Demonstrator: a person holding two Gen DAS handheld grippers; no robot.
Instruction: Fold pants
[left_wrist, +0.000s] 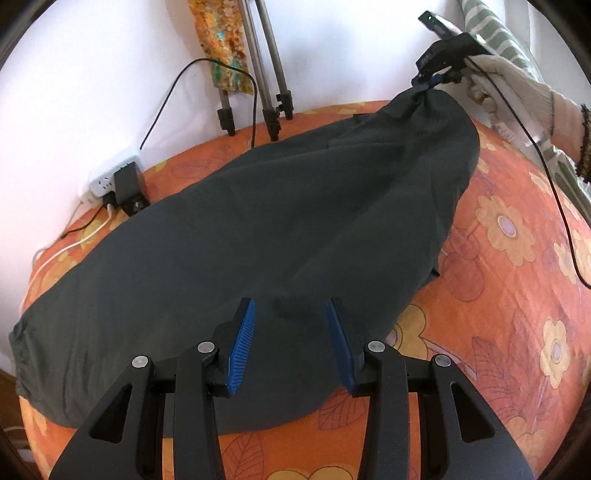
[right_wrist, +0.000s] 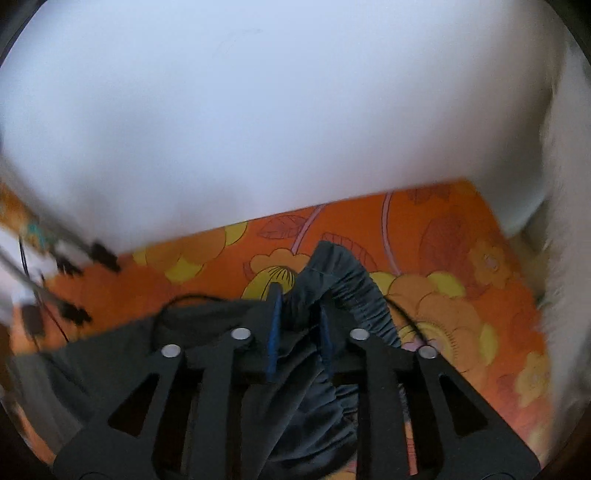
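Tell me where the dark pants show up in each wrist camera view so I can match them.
Left wrist view: the dark pants spread across the middle, from lower left up to the right gripper at upper right.
Right wrist view: the pants bunch at bottom centre, waistband between the gripper's fingers.
Shared landmark: the orange floral sheet.

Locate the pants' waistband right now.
Right wrist view: the gathered waistband sits between the right gripper's fingers, above the orange floral sheet.

Matt dark cloth on printed cotton

Your pants (left_wrist: 258, 229) look smooth and matt; the bed sheet (left_wrist: 498, 295) is flowered cloth; fingers (left_wrist: 242, 347) carry ribbed blue pads.
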